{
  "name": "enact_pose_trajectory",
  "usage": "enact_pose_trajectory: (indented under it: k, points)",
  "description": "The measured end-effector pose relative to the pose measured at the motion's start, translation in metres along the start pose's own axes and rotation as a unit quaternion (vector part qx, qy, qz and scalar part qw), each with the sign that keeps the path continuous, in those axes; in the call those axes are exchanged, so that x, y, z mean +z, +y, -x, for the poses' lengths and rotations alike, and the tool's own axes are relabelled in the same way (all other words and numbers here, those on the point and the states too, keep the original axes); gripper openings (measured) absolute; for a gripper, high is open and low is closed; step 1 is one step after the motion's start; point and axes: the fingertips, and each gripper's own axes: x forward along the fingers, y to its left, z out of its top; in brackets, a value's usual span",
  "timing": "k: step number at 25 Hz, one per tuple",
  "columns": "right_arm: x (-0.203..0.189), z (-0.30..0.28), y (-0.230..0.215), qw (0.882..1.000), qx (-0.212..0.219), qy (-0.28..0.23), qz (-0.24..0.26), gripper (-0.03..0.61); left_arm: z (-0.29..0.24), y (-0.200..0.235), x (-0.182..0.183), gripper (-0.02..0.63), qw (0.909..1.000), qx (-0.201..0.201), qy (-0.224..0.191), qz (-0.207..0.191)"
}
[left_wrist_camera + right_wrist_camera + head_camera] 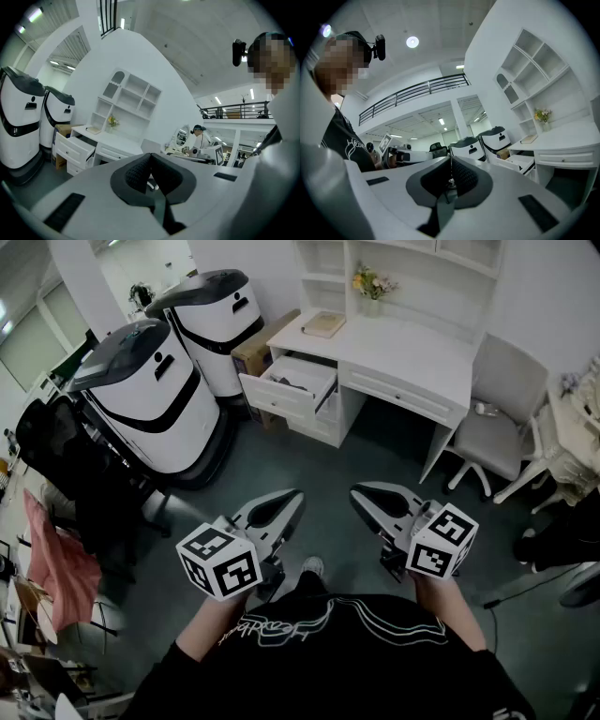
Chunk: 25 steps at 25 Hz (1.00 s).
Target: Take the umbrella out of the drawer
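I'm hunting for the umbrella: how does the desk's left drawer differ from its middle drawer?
The left drawer is pulled out; the middle drawer is shut. The left drawer's inside shows, with something dark in it; the middle drawer shows only its front. The middle drawer is wider and spans the knee space; the left drawer sits at the end of the desk. Both are white.

Head view steeply down; gripper views level, desk (pixel 412 343) in all
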Motion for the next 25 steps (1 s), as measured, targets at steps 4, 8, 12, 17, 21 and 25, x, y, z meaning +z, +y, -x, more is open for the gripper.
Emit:
enact_pose_trajectory:
  k: [4, 8, 12, 17, 21, 25]
  points:
    - [-0.002, 0.006, 0.000, 1.000, -0.006, 0.001, 0.004, 0.046, -0.001, -0.005, -0.005, 0.020, 1.0000, -0.002, 0.003, -0.005]
    - [-0.002, 0.010, -0.003, 1.000, -0.008, 0.003, 0.005, 0.046, -0.005, -0.005, -0.009, 0.020, 1.0000, -0.004, 0.007, -0.002]
    - [-0.006, 0.002, -0.004, 1.000, -0.010, 0.015, 0.005, 0.046, -0.002, 0.003, -0.005, 0.020, 1.0000, -0.009, 0.000, 0.004]
    - [-0.006, -0.010, -0.024, 1.000, -0.009, 0.011, -0.001, 0.046, -0.013, 0.022, -0.007, 0.020, 0.9999, -0.008, -0.004, 0.012]
    - [-0.009, -0.033, -0.047, 1.000, -0.017, 0.025, 0.006, 0.048, -0.023, 0.053, -0.001, 0.020, 0.9997, -0.005, -0.013, 0.022]
    - [-0.006, -0.063, -0.078, 0.999, -0.027, 0.034, 0.004, 0.048, -0.040, 0.087, 0.013, 0.020, 0.9995, -0.006, -0.018, 0.026]
